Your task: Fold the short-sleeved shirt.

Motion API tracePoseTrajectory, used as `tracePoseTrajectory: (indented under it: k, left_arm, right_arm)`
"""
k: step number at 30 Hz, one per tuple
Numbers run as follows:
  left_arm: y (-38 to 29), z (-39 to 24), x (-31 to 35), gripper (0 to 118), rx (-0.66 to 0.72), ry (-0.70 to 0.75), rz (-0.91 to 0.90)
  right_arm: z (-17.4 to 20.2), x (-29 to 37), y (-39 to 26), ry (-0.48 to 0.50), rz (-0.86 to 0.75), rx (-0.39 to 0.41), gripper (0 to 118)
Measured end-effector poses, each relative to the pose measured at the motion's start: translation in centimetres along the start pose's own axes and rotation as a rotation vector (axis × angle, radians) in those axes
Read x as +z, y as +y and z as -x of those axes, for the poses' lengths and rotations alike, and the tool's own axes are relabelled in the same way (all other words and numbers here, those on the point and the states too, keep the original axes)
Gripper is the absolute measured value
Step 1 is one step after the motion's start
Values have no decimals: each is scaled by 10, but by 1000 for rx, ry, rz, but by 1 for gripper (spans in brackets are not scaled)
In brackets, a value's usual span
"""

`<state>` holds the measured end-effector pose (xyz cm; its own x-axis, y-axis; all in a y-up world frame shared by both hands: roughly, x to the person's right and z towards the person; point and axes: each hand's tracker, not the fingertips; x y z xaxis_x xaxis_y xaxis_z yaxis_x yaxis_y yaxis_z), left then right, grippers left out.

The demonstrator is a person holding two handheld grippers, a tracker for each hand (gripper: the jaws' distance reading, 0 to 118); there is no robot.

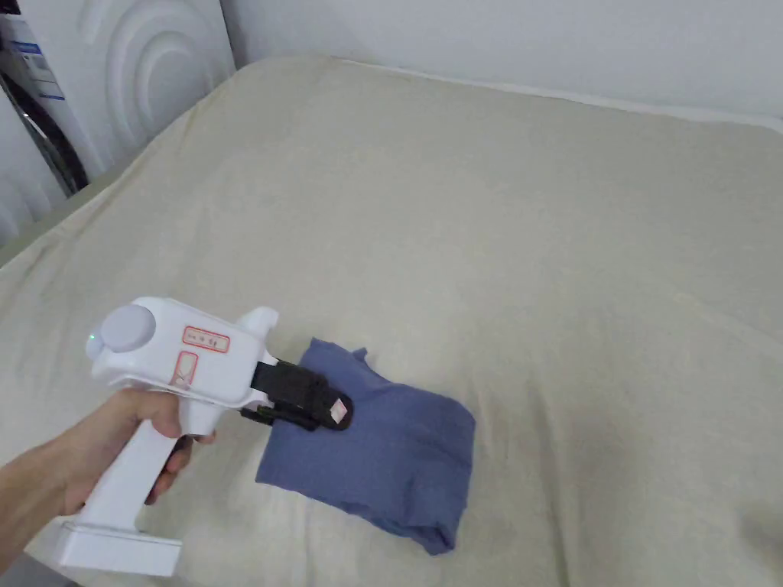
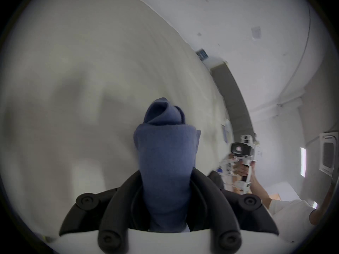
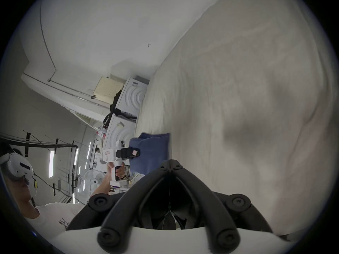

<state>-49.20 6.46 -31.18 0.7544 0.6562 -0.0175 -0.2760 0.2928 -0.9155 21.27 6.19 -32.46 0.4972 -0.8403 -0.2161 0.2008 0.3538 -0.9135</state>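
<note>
Left tool: white pistol-grip left gripper [image 1: 325,409] with black jaws, pressed together on a thick wad of the folded blue short-sleeved shirt [image 1: 382,451]; cloth runs up between both jaws in the left gripper view [image 2: 165,166].
Right tool: black-jawed right gripper [image 3: 170,163], jaws pressed together on nothing, held off to the side, well apart from the cloth.
Garment: compact blue bundle, several layers deep, on the beige bed sheet [image 1: 497,229], near the front edge.
Step in hand: likely the last fold or final placing, bundle pinched at its left edge.
Progress: nearly done, judging by the small rectangular shape.
Next move calls for: setting the pinched edge down flat, spreading the left jaws, drawing back without dragging layers; perhaps smoothing the loose corner.
</note>
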Motion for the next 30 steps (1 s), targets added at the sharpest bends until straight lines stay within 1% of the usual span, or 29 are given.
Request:
tracePoseTrajectory:
  k: [1, 4, 7, 9, 11, 12, 13, 14, 15, 16, 17, 19, 21, 22, 23, 24, 25, 26, 27, 28, 29, 30]
  left_arm:
    - [7, 13, 15, 22, 11, 22, -1]
    - [28, 62, 55, 22, 62, 152, -2]
    - [41, 95, 82, 22, 126, 193, -3]
    - [48, 107, 90, 22, 169, 233, 5]
    - [47, 114, 96, 25, 163, 215, -3]
    - [46, 116, 97, 42, 172, 207, -5]
    - [45, 117, 96, 54, 175, 205, -11]
    - [44, 115, 96, 67, 187, 225, -26]
    - [43, 115, 98, 81, 174, 277, -59]
    - [42, 114, 100, 118, 164, 299, -59]
    - [37, 109, 114, 115, 170, 280, -135]
    - [32, 100, 131, 114, 190, 332, -130]
    - [39, 103, 139, 114, 162, 372, -153]
    - [38, 95, 143, 114, 147, 415, -171]
    - [36, 83, 145, 112, 135, 439, -211]
    - [34, 71, 144, 108, 109, 422, -231]
    - [31, 50, 143, 93, 89, 405, -246]
    - [30, 29, 135, 45, 42, 388, -265]
    - [30, 7, 123, 1, -22, 404, -280]
    - [25, -19, 103, 1, -3, 375, -265]
    - [26, -40, 88, 1, -26, 370, -269]
    - [26, -67, 69, 1, -86, 294, -256]
  right_arm:
    - [1, 1, 3, -8, -11, 3, 1]
    - [11, 1, 13, -63, -45, 15, 1]
    - [15, 3, 22, -74, -76, -2, 1]
    - [18, 2, 27, -79, -85, 5, 1]
    - [21, 1, 34, -107, -89, 13, 1]
    - [23, 1, 35, -108, -89, 13, 1]
    - [24, 1, 36, -108, -88, 12, 1]
    - [23, 1, 40, -107, -87, 13, 1]
    - [26, 1, 41, -105, -86, 19, 1]
    - [28, 1, 41, -108, -86, 23, 1]
    - [30, 1, 41, -108, -86, 27, 1]
    - [30, 3, 43, -89, -82, 36, 1]
    - [33, 5, 43, -86, -81, 48, 1]
    - [32, 8, 44, -86, -82, 54, 1]
    - [32, 10, 43, -88, -87, 57, 1]
    - [34, 12, 43, -105, -101, 65, 1]
    - [36, 15, 42, -125, -114, 78, 1]
    - [38, 19, 43, -161, -127, 98, 1]
    - [42, 22, 43, -199, -142, 118, 1]
    - [48, 25, 43, -242, -157, 151, 1]
    - [56, 28, 43, -282, -187, 185, 1]
    - [60, 33, 45, -330, -209, 220, 1]
